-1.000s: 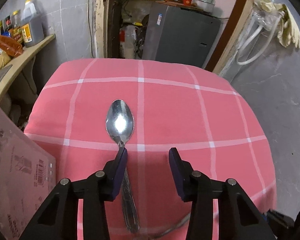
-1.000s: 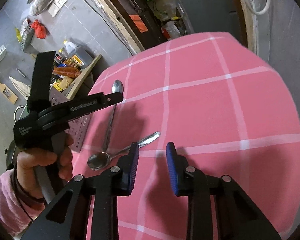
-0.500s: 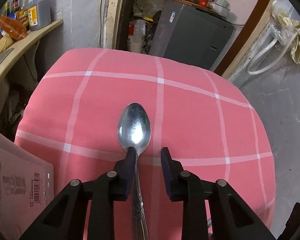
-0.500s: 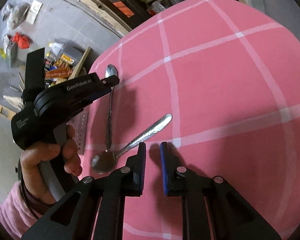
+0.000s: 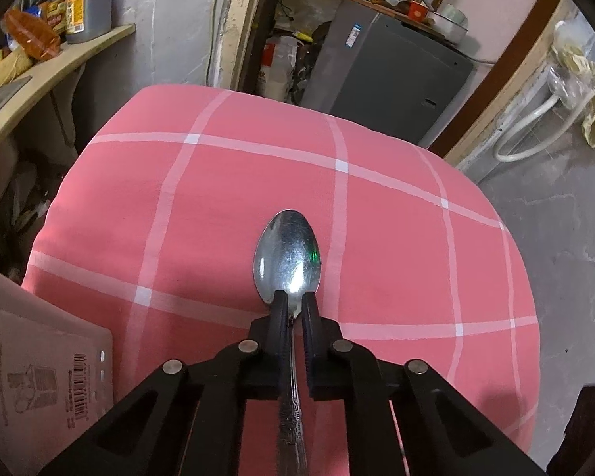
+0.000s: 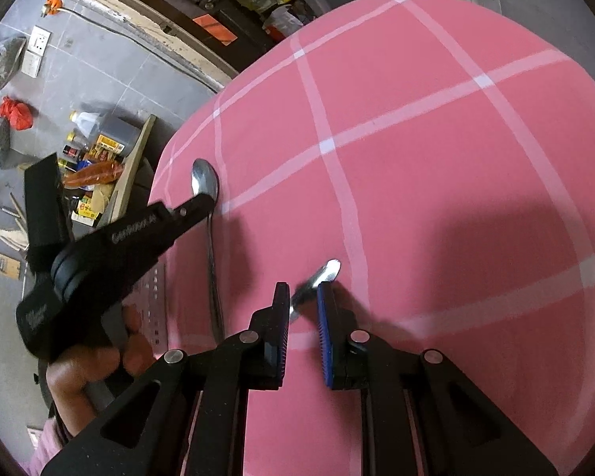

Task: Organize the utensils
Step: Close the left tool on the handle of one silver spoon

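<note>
- My left gripper (image 5: 294, 309) is clamping the neck of the first spoon (image 5: 288, 256), which is lying on the pink checked cloth (image 5: 396, 238); its jaws, wide apart a second ago, are now pinching the stem just below the bowl.
- The spoon's handle end is running out of the bottom of the left view, cut off.
- My right gripper (image 6: 303, 309) is standing narrowly parted around the second spoon (image 6: 321, 275), whose bowl is hidden behind the fingers; I cannot tell whether the pads are touching it.
- Moulded lettering on the left gripper's body is reading roughly "GenRobot".
- A grey perforated panel (image 5: 39, 388) is showing a barcode sticker, its text illegible.
- My left hand (image 6: 87, 365) is blurring at the frame edge.
</note>
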Demonstrator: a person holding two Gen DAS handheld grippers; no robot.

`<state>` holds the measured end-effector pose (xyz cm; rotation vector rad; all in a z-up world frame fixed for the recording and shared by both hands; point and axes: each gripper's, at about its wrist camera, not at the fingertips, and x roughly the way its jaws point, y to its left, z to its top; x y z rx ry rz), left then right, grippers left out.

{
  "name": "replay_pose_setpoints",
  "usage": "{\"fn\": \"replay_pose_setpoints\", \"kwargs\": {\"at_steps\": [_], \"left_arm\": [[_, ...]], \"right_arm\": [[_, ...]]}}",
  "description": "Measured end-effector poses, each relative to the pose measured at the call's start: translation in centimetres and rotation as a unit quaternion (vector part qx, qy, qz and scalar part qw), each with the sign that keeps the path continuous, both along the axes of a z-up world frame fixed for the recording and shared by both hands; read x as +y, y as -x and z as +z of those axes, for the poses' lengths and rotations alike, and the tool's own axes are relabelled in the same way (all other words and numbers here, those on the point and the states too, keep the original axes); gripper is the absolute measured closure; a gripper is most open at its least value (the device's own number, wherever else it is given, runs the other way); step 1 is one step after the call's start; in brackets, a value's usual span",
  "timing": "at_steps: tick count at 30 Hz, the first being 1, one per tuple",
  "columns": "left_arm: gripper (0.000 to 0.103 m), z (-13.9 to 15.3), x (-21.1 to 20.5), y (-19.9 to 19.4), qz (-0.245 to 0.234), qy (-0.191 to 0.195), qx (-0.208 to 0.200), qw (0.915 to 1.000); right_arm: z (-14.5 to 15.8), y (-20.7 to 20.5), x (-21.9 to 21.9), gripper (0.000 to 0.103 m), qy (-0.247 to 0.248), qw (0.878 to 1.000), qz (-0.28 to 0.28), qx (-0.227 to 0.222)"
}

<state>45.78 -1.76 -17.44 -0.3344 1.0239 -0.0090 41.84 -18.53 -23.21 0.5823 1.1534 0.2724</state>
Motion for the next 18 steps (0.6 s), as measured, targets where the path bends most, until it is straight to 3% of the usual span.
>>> {"fn": "replay_pose_setpoints", "kwargs": {"at_steps": [11, 18], "left_arm": [[0.101, -0.5, -0.1, 1.1, -0.030, 0.025, -0.011, 0.9992], [0.101, -0.4, 0.5, 0.5, -0.034, 0.043, 0.006, 0.9985]], "right_arm": [[0.6, -0.3, 0.7, 0.090, 0.016, 1.000, 0.016, 0.010], [0.8, 0.5, 1.4, 0.077, 0.032, 0.999, -0.004, 0.009]]}}
